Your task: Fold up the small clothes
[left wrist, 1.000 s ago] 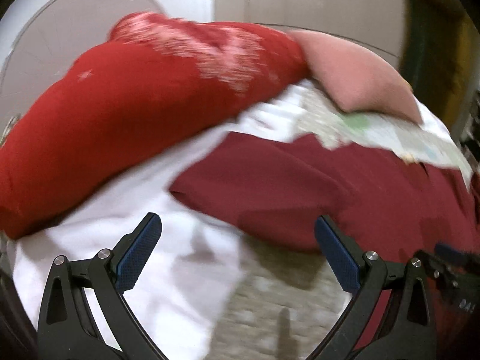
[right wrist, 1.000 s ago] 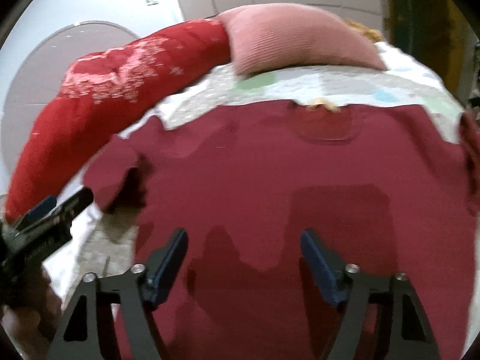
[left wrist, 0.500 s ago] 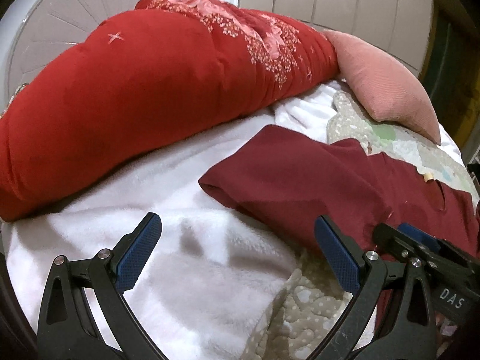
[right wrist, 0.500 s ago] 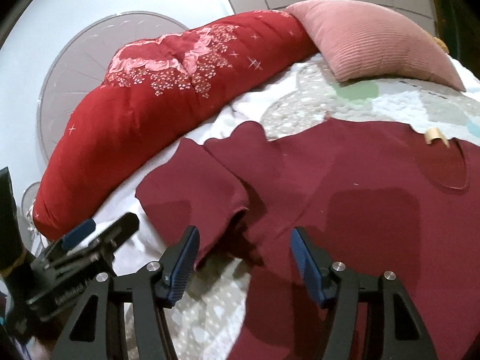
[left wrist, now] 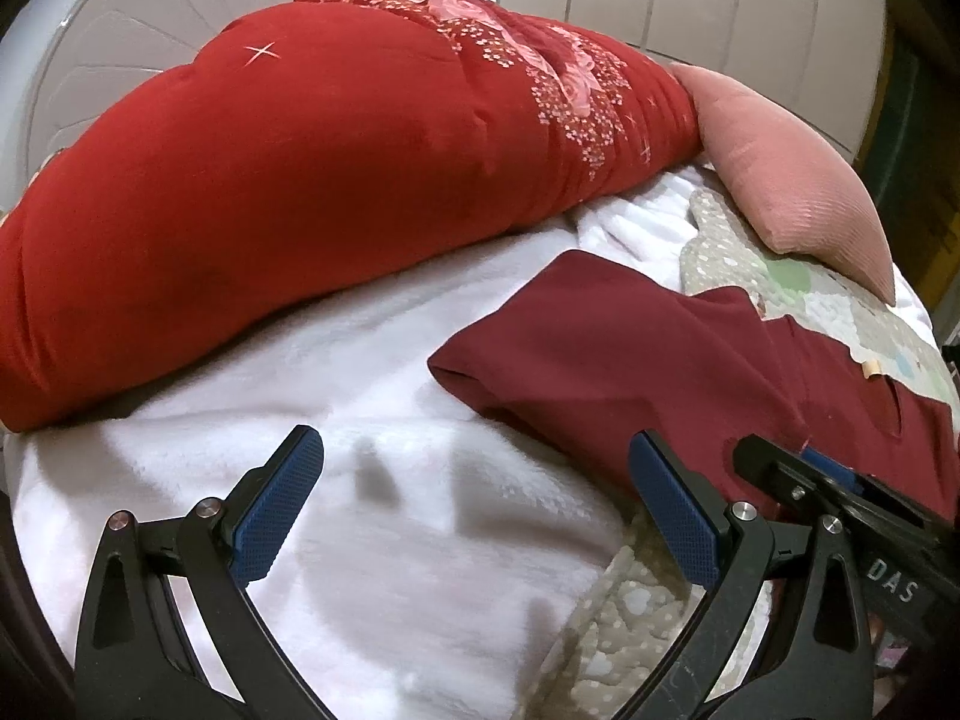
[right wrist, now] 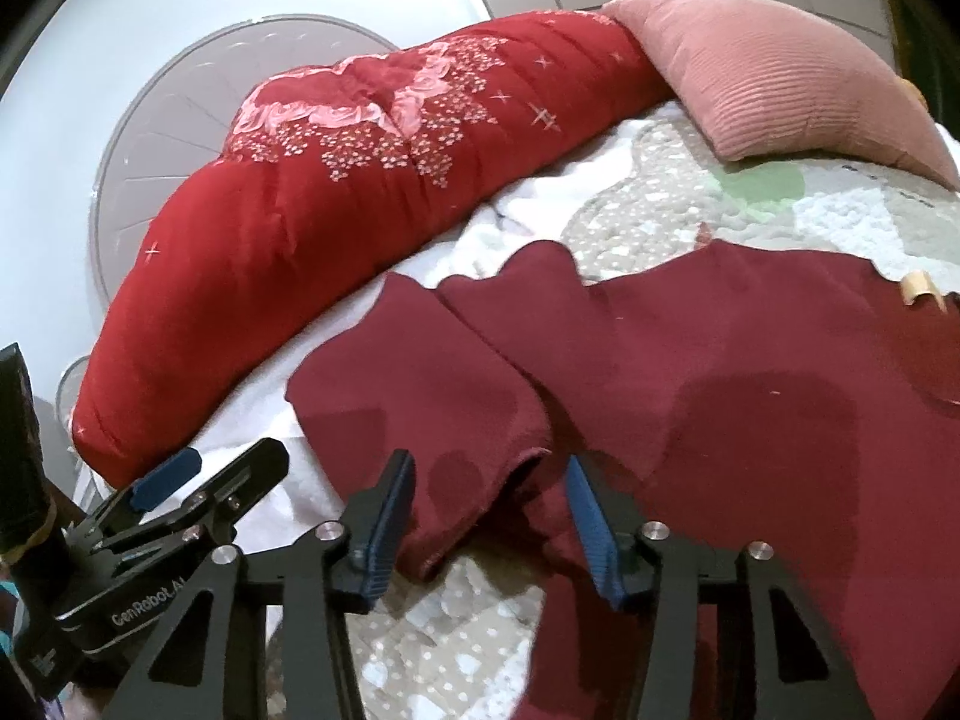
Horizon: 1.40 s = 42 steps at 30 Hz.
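Observation:
A dark maroon T-shirt (right wrist: 720, 390) lies flat on the bed, neck towards the pillow. Its left sleeve (right wrist: 420, 384) spreads onto the white blanket. My right gripper (right wrist: 489, 510) hovers at the sleeve's hem. Its jaws are closing with the hem edge between them, and the pads stand just clear of the cloth. In the left wrist view the shirt (left wrist: 630, 360) lies to the right. My left gripper (left wrist: 474, 468) stands wide open over the white blanket, empty, just left of the sleeve. The right gripper (left wrist: 810, 480) shows at that view's right edge.
A rolled red quilt with pink flowers (left wrist: 300, 180) runs along the bed's far left side. A pink ribbed pillow (right wrist: 780, 72) sits at the head. A white fleece blanket (left wrist: 360, 540) and a dotted patterned coverlet (right wrist: 750, 210) cover the bed. A round headboard (right wrist: 162, 132) stands behind.
My right gripper has swung left from the shirt's body to the sleeve hem, and its jaws have narrowed. The left gripper has drifted over the white blanket and stayed wide open.

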Available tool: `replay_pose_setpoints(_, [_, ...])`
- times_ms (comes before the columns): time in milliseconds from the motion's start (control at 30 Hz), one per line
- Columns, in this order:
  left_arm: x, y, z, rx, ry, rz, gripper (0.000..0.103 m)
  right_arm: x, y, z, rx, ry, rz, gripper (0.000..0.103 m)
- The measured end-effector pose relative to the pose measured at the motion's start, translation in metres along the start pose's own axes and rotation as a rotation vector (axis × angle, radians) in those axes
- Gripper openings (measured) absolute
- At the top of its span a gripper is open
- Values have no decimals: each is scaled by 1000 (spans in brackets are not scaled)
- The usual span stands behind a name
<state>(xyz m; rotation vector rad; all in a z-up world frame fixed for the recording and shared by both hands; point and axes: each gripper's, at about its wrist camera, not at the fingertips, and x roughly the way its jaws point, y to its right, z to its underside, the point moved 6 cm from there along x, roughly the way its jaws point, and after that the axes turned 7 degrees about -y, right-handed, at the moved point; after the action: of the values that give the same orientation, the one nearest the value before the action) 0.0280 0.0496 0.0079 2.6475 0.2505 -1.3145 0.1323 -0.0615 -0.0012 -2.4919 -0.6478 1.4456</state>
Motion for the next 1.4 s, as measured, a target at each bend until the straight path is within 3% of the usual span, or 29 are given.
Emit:
replay_pose_setpoints(133, [2, -3, 1, -5, -6, -1, 102, 11, -6, -3, -19, -11, -12, 25])
replay_pose_setpoints(200, [5, -2, -1, -2, -10, 2, 102, 11, -4, -6, -11, -3, -17, 9])
replay_pose_setpoints(533, [9, 1, 1, 1, -22, 2, 102, -66, 19, -25, 25, 187, 16, 6])
replay_pose_setpoints(1033, [13, 7, 5, 31, -32, -3, 102, -119, 49, -45, 38, 262, 102, 6])
replay_pose_setpoints(1233, [12, 9, 7, 43, -33, -5, 102, -167, 77, -58, 47, 329, 193, 5])
replay_pose_setpoints(1400, [11, 13, 9, 51, -31, 2, 102, -198, 120, -50, 77, 331, 328, 5])
